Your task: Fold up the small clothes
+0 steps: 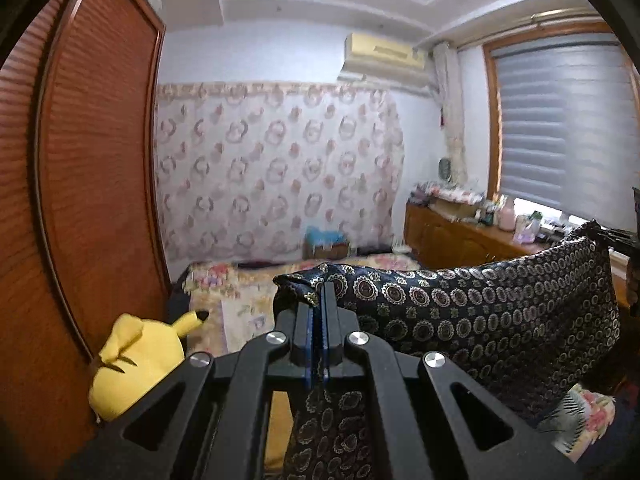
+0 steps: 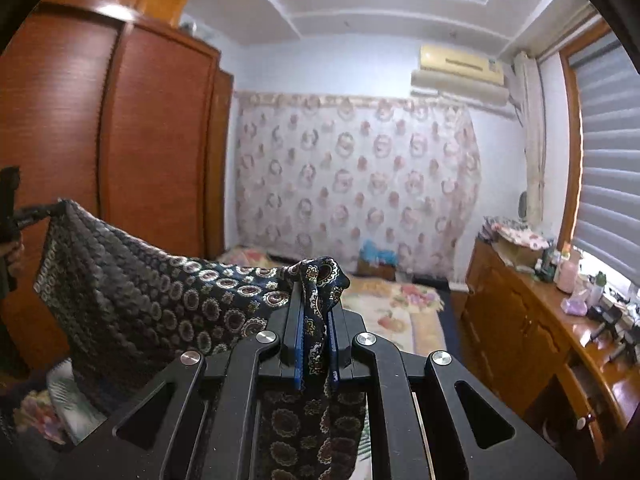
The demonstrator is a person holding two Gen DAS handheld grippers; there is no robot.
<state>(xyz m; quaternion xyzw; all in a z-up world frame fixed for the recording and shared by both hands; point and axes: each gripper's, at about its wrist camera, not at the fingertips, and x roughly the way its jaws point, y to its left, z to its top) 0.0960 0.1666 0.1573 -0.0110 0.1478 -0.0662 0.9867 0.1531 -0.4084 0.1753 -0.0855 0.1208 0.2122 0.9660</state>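
Note:
A dark navy cloth with gold and white ring patterns (image 1: 480,312) hangs stretched in the air between both grippers. My left gripper (image 1: 319,300) is shut on one top corner of it, with cloth hanging down between the fingers. My right gripper (image 2: 314,292) is shut on the other top corner (image 2: 320,276). In the right wrist view the cloth (image 2: 132,292) spans left to the left gripper's tip (image 2: 36,212). In the left wrist view the right gripper's tip (image 1: 616,236) shows at the far right edge.
A bed with a floral cover (image 1: 240,300) lies below and ahead. A yellow plush toy (image 1: 132,364) sits by the brown wardrobe (image 1: 80,180) at left. A wooden dresser with bottles (image 2: 540,320) stands at right under the window. A floral curtain (image 2: 352,184) covers the far wall.

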